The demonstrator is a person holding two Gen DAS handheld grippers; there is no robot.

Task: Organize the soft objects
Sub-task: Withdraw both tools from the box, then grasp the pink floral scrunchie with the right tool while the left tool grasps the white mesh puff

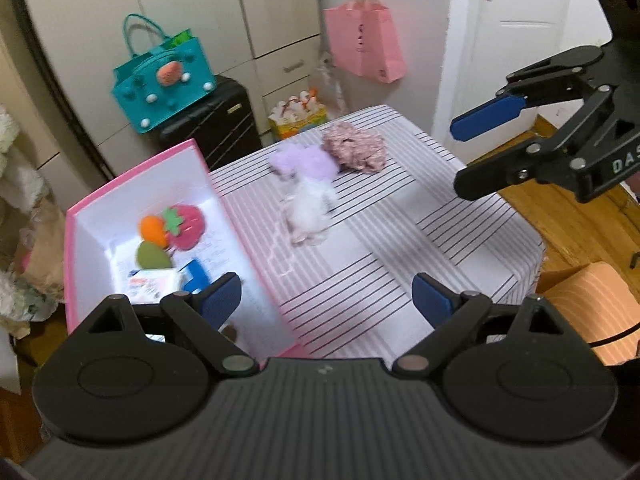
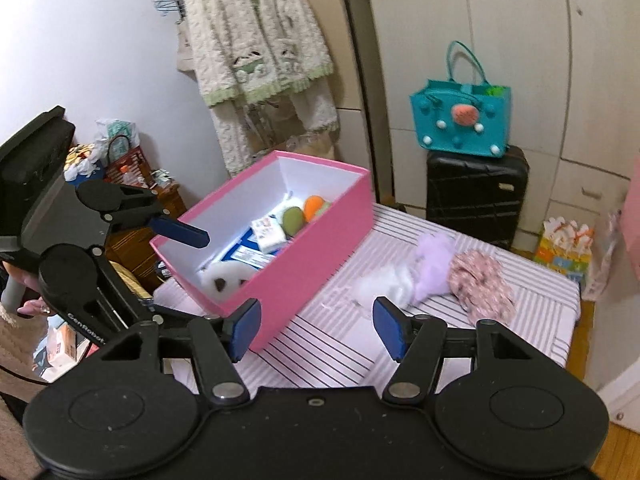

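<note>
A pink box (image 1: 236,216) (image 2: 320,236) with a white inside stands on the striped table (image 1: 400,280) (image 2: 540,312). It holds a red strawberry pad (image 1: 188,226), an orange piece (image 1: 152,230) (image 2: 314,205), a green piece (image 1: 152,256) (image 2: 293,219), packets and a white plush (image 2: 222,278). On the table lie a white soft item (image 1: 308,210) (image 2: 386,288), a lilac one (image 1: 306,162) (image 2: 434,264) and a pink patterned one (image 1: 356,148) (image 2: 484,284). My left gripper (image 1: 326,298) (image 2: 188,236) is open and empty by the box. My right gripper (image 2: 316,330) (image 1: 468,156) is open and empty above the table.
A teal bag (image 1: 164,80) (image 2: 462,120) sits on a black suitcase (image 1: 216,120) (image 2: 476,192) behind the table. A pink bag (image 1: 364,40) hangs on the wall. A fluffy garment (image 2: 260,40) hangs at the left. A cardboard box (image 1: 588,304) stands right of the table.
</note>
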